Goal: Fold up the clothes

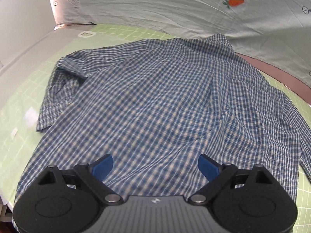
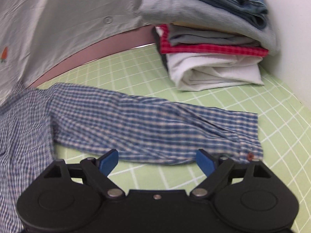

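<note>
A blue-and-white checked shirt [image 1: 147,97] lies spread back-up on the green grid mat [image 1: 17,101], collar end far from me. My left gripper [image 1: 155,168] is open and empty, hovering over the shirt's near hem. In the right wrist view the shirt's long sleeve [image 2: 155,126] stretches out to the right across the mat [image 2: 262,155], its cuff with a brown button [image 2: 250,156] near my right fingertip. My right gripper [image 2: 157,163] is open and empty, just in front of the sleeve's lower edge.
A stack of folded clothes [image 2: 213,38] stands at the mat's back right: white, red-checked, grey and denim pieces. A pale sheet with a carrot print [image 1: 236,2] hangs behind the mat. A white wall [image 1: 21,29] borders the left side.
</note>
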Tool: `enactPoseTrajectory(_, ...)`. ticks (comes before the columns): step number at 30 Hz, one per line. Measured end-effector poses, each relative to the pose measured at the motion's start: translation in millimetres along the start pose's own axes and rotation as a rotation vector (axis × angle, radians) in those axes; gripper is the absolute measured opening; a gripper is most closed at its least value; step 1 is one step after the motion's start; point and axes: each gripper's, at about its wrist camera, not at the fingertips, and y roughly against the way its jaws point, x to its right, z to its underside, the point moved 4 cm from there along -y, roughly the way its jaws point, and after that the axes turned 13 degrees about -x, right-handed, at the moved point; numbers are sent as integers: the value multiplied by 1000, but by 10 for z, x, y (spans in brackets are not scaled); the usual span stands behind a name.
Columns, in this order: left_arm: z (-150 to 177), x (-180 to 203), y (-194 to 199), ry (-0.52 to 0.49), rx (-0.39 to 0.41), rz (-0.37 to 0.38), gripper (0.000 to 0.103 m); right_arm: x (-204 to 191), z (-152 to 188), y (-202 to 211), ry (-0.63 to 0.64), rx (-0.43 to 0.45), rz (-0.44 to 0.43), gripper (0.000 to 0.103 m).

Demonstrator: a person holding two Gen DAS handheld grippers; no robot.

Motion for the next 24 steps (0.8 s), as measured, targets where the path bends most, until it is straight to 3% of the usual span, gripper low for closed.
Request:
enactPoseTrajectory(6, 336, -614, 197, 142, 21, -37, 94, -696, 178, 30, 176, -25, -59, 91)
enactPoseTrajectory(10, 363, -1058, 194, 186, 4, -62, 94, -1130, 398, 43, 234, -47, -97, 93)
enactPoseTrajectory(14, 196, -1512, 124, 212, -3, -74, 94, -1564, 665, 100, 256, -58, -130, 97)
enactPoseTrajectory(20, -205, -2122, -92, 180, -29, -35, 93, -2199, 1071, 192, 224, -80, -89, 98)
enactPoseTrajectory(24, -493, -2407, -338, 168, -59, 24, 83, -2573, 1319, 108, 196, -95, -26, 99)
